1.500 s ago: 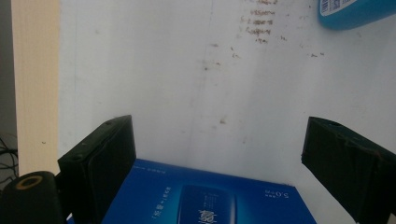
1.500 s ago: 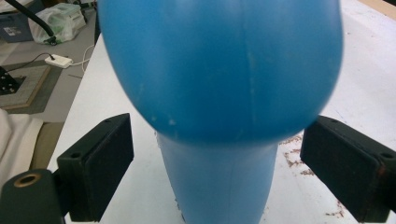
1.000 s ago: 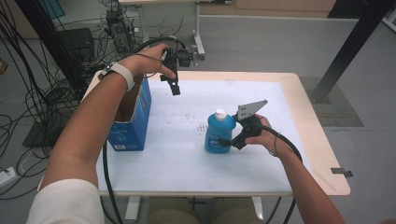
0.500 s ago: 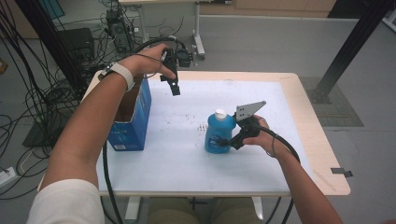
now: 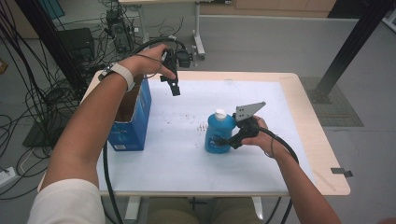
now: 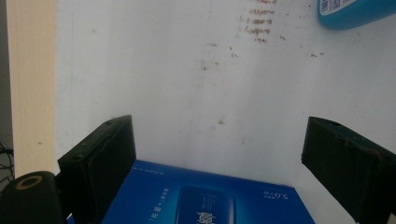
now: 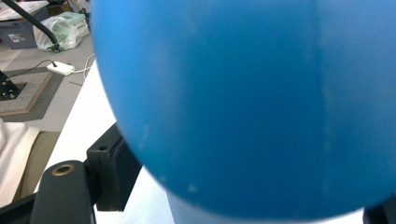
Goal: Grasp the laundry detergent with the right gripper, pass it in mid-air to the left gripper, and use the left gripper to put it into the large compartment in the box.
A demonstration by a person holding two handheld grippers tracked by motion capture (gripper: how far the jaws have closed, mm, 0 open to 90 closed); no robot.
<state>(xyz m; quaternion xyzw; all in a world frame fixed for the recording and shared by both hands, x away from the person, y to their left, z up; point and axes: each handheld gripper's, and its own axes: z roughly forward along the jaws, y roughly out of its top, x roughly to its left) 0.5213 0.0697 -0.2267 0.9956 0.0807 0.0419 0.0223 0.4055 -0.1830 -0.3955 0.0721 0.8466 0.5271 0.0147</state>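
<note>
At the left of the high view, an open blue cardboard box (image 5: 133, 119) stands on the white surface (image 5: 187, 158), seemingly as the receptacle. Above it the left hand-held gripper (image 5: 174, 88) is held with jaws apart, empty. Right of centre, the blue plastic bottle with white cap (image 5: 218, 132) stands upright, straddled by the right hand-held gripper (image 5: 223, 140); its jaws have just been closing, though firm clamping cannot be told.

The right tool (image 5: 223, 140), jaws closing, flanks the blue bottle (image 5: 217, 133).
</note>
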